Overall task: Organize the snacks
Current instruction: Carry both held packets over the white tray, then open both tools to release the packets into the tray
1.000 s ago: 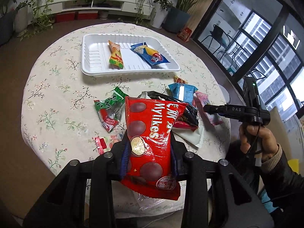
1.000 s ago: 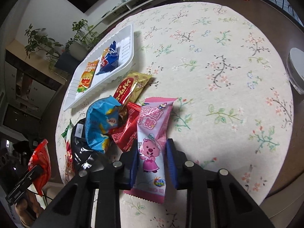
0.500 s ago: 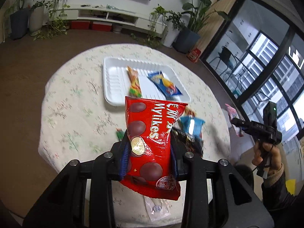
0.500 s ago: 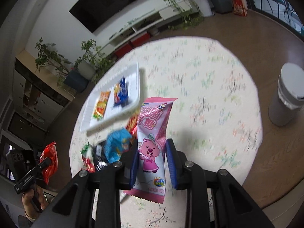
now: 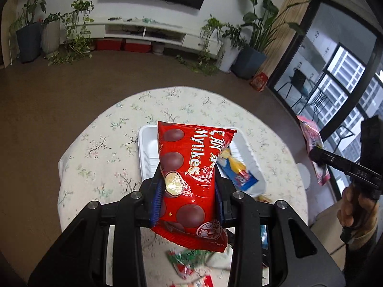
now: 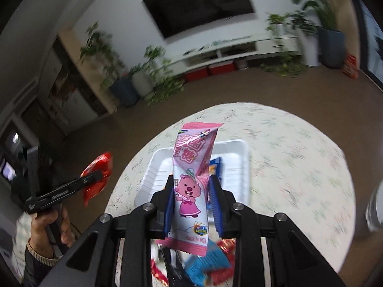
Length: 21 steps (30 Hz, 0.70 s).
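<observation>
My left gripper [image 5: 188, 191] is shut on a red Mylikes bag [image 5: 191, 167] and holds it high above the round table. My right gripper [image 6: 192, 201] is shut on a pink candy packet [image 6: 192, 181], also lifted above the table. A white tray [image 5: 148, 148] lies below, behind the red bag, with a blue packet [image 5: 239, 174] in it. The tray [image 6: 232, 157] shows in the right wrist view too. The right gripper with its pink packet [image 5: 313, 148] shows at the right of the left wrist view. The left gripper with the red bag [image 6: 98, 179] shows at the left of the right wrist view.
Loose snacks lie on the floral tablecloth [image 5: 100, 148] near the front edge: a green and red packet [image 5: 186, 260], a blue packet [image 6: 208, 265] and red ones [image 6: 225, 246]. A white bin [image 6: 374, 205] stands right of the table. Plants and a TV shelf line the far wall.
Both grippers have risen well above the table with their packets and now look down over the tray. The table and snacks appear smaller and farther below.
</observation>
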Each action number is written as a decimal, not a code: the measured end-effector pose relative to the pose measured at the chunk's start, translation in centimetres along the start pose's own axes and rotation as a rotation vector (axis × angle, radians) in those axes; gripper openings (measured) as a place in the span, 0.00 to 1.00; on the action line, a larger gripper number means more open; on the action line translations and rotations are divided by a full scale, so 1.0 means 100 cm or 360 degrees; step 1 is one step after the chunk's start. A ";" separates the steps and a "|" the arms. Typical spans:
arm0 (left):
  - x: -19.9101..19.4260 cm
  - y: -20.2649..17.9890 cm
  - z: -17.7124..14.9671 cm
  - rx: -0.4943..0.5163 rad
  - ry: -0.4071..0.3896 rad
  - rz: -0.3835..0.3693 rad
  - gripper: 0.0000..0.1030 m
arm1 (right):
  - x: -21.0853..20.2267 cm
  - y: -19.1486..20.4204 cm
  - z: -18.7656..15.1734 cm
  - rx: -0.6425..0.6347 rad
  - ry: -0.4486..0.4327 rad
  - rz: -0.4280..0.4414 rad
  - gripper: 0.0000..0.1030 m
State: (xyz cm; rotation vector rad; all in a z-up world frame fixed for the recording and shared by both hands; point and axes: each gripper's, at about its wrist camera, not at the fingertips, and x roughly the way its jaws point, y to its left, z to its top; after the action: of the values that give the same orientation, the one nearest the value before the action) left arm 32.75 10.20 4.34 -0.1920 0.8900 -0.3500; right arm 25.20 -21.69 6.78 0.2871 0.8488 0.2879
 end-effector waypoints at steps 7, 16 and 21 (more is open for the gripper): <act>0.077 0.008 0.002 -0.0017 0.0122 0.0078 0.31 | 0.108 0.011 0.006 -0.0090 0.0259 -0.0074 0.29; 0.140 0.003 -0.013 0.0063 0.0243 0.0166 0.31 | 0.172 0.009 -0.011 -0.0167 0.0398 -0.0165 0.29; 0.161 0.003 -0.024 0.0077 0.0287 0.0161 0.32 | 0.188 0.003 -0.021 -0.0165 0.0454 -0.0180 0.29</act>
State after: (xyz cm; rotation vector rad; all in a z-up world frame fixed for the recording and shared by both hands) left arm 40.25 4.35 -8.84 -0.0708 1.0642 -0.2974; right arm 35.34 -14.36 -7.38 0.1011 1.1234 0.2700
